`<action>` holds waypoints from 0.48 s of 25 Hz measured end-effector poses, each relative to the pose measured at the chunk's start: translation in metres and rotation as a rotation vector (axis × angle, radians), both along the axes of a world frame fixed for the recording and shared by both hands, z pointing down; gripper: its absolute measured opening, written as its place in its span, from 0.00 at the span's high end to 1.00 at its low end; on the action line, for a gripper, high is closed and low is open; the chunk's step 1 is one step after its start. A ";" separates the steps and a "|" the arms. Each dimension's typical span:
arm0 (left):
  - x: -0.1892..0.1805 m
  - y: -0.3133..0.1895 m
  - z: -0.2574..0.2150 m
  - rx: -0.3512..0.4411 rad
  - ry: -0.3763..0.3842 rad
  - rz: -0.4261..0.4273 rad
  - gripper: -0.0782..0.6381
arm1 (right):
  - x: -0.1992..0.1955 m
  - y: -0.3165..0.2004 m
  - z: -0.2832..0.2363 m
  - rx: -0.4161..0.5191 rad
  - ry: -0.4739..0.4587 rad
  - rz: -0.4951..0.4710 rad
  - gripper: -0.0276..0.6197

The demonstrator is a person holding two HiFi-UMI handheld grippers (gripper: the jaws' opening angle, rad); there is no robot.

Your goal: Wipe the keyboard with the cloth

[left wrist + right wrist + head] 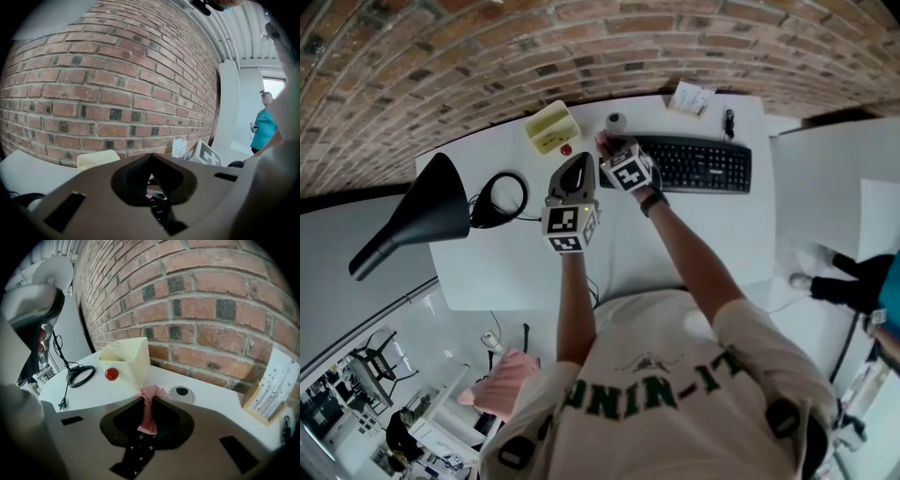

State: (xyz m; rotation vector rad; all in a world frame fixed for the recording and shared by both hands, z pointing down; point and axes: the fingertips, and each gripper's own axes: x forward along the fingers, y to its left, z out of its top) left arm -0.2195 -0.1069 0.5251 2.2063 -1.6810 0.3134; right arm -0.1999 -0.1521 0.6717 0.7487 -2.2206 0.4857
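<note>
Both arms forward; left gripper [151,160] fingers together, right gripper [146,401] fingers tight on pink cloth [147,414].

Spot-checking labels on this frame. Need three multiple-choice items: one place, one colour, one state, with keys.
1. Where is the red ball relative to the yellow box?
A inside it
B on the table beside it
C on top of it

2. What colour is the cloth?
A pink
B blue
C green

3. The right gripper is:
A open and empty
B shut on the red ball
C shut on the cloth

Answers:
1 B: the ball sits on the white tabletop just left of the box.
2 A: the strip between the jaws is pink.
3 C: the right gripper view shows the jaws pinching the cloth, which hangs down from them.
</note>
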 end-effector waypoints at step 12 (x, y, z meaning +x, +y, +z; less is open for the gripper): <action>0.030 -0.008 0.009 -0.018 0.010 0.034 0.89 | 0.041 -0.003 0.008 -0.007 0.018 0.032 0.91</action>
